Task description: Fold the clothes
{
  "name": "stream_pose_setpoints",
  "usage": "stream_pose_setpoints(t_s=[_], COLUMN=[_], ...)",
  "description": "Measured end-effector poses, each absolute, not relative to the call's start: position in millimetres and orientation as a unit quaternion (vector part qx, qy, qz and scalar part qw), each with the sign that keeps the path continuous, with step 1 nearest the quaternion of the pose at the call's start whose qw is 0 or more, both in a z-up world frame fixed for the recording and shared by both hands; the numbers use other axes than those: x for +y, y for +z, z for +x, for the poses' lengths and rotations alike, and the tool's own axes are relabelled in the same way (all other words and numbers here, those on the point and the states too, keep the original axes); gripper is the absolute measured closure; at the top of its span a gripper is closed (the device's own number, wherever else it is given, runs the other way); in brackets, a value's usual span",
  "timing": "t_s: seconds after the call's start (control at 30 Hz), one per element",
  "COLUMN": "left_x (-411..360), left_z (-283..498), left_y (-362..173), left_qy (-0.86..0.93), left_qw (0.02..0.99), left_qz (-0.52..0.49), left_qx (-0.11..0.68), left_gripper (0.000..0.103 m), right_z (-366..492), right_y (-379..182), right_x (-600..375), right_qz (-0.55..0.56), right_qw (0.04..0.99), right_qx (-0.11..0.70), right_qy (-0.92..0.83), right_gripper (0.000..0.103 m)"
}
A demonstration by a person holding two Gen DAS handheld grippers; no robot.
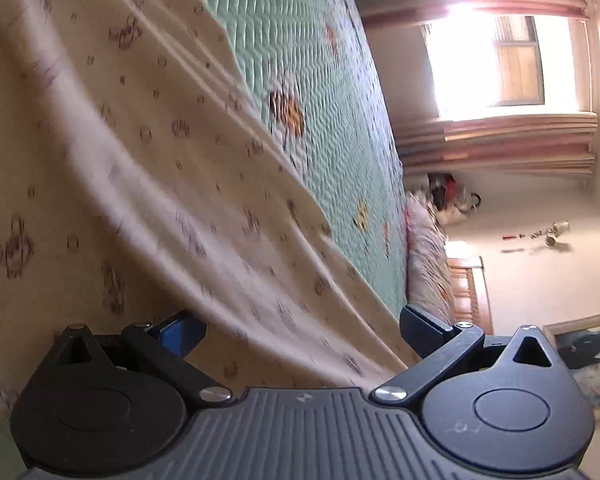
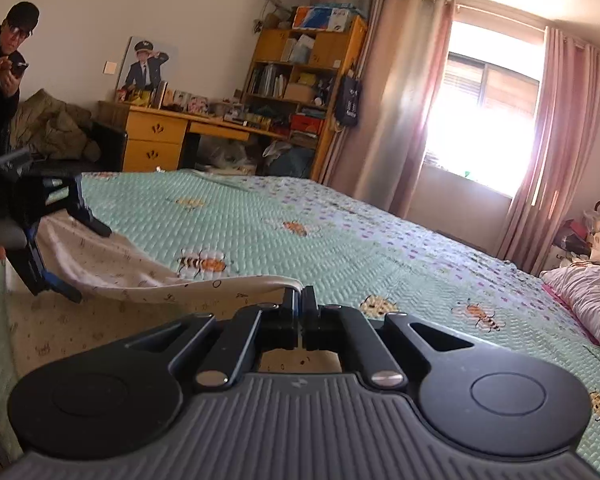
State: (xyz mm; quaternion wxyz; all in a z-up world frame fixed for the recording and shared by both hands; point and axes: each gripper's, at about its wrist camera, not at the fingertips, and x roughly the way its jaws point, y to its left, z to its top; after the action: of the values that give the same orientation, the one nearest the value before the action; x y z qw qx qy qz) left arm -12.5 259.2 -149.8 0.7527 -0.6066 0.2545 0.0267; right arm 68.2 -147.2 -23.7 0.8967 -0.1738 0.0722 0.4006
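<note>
A cream garment [image 2: 112, 268] printed with small brown figures is spread over the near-left part of a bed, on a mint quilted bedspread [image 2: 340, 240] patterned with bees. One edge of the cloth is lifted off the bed and runs as a taut, slightly sagging band from left to right across the right wrist view, so its long axis lies crosswise between the two tools.

At the right end of that band, the hem is pinched by the right gripper [image 2: 299, 300], whose fingers are pressed together on the fabric with only a thin slit between them. At the left end, the left gripper [image 2: 56, 256] is seen tilted against the raised cloth. In its own view the left gripper [image 1: 300, 332] is spread wide, with the fabric draped across the gap and over the blue finger [image 1: 180, 334]; nothing is clamped there as far as can be seen. The right tool is therefore judged to be the one carrying the cloth. Whether the edge is being raised for a fold or being laid down cannot be settled from this moment.

Farther off, a wooden desk [image 2: 160, 132], a bookshelf [image 2: 300, 80], pink curtains [image 2: 400, 100] and a bright window [image 2: 480, 112] are seen. At the far left a person [image 2: 4, 60] stands holding a phone. No brand or writing can be read; only a small pale mark [image 2: 297, 383] is moulded on the tool body.
</note>
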Motion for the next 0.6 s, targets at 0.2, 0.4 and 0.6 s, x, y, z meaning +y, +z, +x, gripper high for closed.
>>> stream_pose_setpoints(t_s=[0.2, 0.4, 0.6], left_x=[268, 282, 289], left_z=[-20, -41, -56], left_y=[-148, -116, -96], left_qy=[0.054, 0.078, 0.106], left_qw=[0.770, 0.836, 0.859], left_qz=[-0.592, -0.488, -0.444], left_qx=[0.232, 0.239, 0.233], left_gripper=[0.008, 0.071, 0.094], right_z=[62, 51, 41], right_y=[-20, -33, -45], right_x=[-149, -149, -152], right_qz=[-0.166, -0.162, -0.148], right_qw=[0.900, 0.901, 0.906], right_qx=[0.073, 0.090, 0.104], right_qy=[0.396, 0.392, 0.383], right_gripper=[0.101, 0.101, 0.101])
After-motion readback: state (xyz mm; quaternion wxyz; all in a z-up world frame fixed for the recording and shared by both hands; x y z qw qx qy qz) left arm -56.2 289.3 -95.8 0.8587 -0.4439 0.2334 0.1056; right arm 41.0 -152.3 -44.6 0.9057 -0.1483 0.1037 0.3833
